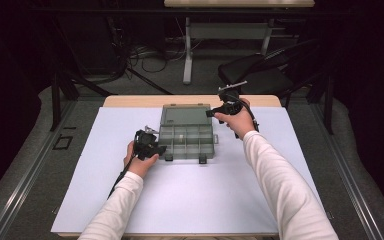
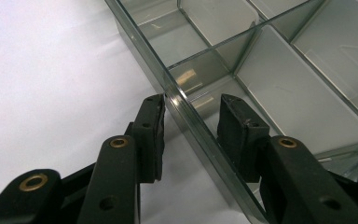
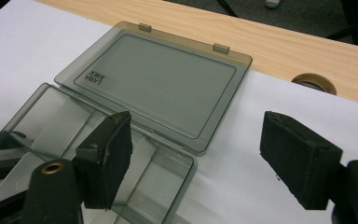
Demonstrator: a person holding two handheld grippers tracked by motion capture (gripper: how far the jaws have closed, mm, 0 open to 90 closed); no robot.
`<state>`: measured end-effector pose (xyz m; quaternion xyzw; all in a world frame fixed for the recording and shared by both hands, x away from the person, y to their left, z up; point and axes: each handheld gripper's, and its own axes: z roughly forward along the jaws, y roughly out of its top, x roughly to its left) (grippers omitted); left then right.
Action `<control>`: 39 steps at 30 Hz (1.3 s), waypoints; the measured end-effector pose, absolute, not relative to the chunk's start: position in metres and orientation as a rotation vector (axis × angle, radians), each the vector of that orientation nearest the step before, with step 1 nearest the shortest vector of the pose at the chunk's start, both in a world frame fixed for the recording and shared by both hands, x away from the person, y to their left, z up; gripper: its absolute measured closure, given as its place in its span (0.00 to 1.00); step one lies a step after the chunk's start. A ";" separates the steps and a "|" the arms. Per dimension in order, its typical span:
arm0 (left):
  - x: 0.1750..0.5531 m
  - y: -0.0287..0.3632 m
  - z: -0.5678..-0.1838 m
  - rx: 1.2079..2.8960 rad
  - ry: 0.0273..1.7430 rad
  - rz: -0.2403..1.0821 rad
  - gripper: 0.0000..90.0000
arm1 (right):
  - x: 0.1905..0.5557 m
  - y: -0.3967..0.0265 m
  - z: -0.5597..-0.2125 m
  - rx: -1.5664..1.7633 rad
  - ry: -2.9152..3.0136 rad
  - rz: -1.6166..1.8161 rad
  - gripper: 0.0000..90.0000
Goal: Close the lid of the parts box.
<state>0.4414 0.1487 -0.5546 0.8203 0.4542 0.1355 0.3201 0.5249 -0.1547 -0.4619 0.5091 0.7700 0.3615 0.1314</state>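
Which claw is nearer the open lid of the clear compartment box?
Right. The right claw hovers open just beside the lid, at its right edge. The left claw is at the box's front-left wall, straddling it, the tray's depth away from the lid.

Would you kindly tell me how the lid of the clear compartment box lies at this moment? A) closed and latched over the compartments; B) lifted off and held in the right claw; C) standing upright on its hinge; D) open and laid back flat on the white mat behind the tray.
D: in the right gripper view the lid lies flat on the white mat behind the open tray, with its two latches at the far edge.
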 end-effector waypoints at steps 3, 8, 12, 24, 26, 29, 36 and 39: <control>0.441 0.149 -0.555 2.152 1.194 0.355 0.67 | 0.528 -0.152 -0.461 1.488 2.247 1.028 0.31; 0.441 0.149 -0.555 2.150 1.197 0.353 0.67 | 0.534 -0.146 -0.460 1.484 2.250 1.006 0.31; 0.441 0.149 -0.555 2.149 1.197 0.353 0.67 | 0.538 -0.141 -0.459 1.497 2.243 1.009 0.31; 0.441 0.148 -0.556 2.136 1.204 0.367 0.68 | 0.550 -0.133 -0.468 1.533 2.250 0.981 0.33; 0.440 0.148 -0.556 2.133 1.206 0.367 0.67 | 0.553 -0.134 -0.472 1.543 2.252 0.972 0.33; 0.440 0.148 -0.556 2.130 1.205 0.370 0.68 | 0.556 -0.136 -0.477 1.558 2.253 0.963 0.34; 0.440 0.148 -0.556 2.130 1.205 0.372 0.68 | 0.560 -0.139 -0.487 1.610 2.251 0.932 0.35; 0.440 0.148 -0.557 2.129 1.205 0.371 0.68 | 0.562 -0.139 -0.491 1.620 2.249 0.946 0.35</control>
